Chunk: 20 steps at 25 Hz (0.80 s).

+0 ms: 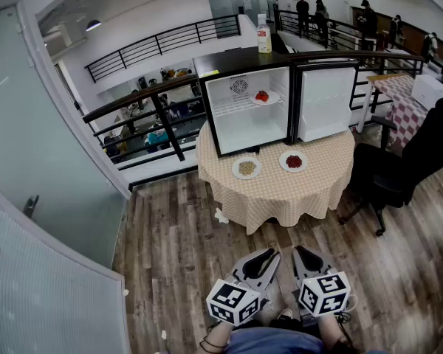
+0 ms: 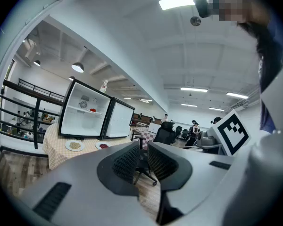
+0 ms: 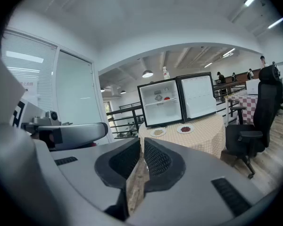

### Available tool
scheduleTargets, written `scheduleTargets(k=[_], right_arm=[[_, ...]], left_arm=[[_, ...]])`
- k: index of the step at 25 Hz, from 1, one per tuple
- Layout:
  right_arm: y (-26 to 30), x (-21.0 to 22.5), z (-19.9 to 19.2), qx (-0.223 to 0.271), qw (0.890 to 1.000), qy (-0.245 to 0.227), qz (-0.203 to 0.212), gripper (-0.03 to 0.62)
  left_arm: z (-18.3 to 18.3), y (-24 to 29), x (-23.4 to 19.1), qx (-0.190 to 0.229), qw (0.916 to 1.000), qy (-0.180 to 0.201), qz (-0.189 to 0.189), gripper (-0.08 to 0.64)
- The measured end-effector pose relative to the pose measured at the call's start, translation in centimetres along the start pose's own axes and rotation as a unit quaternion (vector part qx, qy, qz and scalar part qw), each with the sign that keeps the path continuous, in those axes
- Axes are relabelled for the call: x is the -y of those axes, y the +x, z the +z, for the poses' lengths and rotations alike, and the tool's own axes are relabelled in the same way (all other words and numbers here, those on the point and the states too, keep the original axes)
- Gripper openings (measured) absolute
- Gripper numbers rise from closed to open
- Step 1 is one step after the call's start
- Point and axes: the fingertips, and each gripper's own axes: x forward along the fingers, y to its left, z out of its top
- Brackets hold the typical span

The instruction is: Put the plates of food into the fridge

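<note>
Two plates are waiting on the table (image 1: pixel 280 198), well ahead of both tools and just in front of the fridge (image 1: pixel 251 127). The beige plate (image 1: pixel 246 168) is lying ahead of the left gripper (image 1: pixel 272 256) and the red plate (image 1: pixel 293 161) ahead of the right gripper (image 1: pixel 300 252). A third plate (image 1: pixel 262 96) is already sitting on the shelf inside, so the job is looking about a third done.

Both grippers are hanging low and close to the body, side by side, probably because nothing is within reach from this far off. The left gripper's jaws are showing only a thin slit between the pads and gripping nothing. The right gripper's jaws are meeting at the tips, also empty.

The fridge door (image 1: pixel 325 102) is standing open beyond the right gripper, leaving the opening free. Bare floor (image 1: pixel 207 242) is lying between the tools and the table. A chair (image 1: pixel 387 175) is crowding the table's edge off to the right gripper's side, and a bottle (image 1: pixel 263 35) is standing on top of the fridge, clear of the path.
</note>
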Motion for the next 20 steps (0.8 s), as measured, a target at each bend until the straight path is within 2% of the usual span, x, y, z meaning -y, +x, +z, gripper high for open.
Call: scheduleTargets(k=[7,11,20], right_arm=[[0.1,1.3,0.5,0.011,1.0,-0.003,-0.014,0.038],[0.3,2.0,0.7,0.016,1.0,0.017,-0.006,0.038],[0.3,5.2,1.0,0.009,1.0,0.021,0.001,0.038]], left_arm=[[-0.3,1.0,0.3,-0.011,0.9999,0.001,-0.001,0.061],[-0.2,1.5,0.2,-0.01,0.9999,0.001,0.004,0.06],[-0.2,4.4,0.8,-0.009,0.9999,0.002,0.009,0.061]])
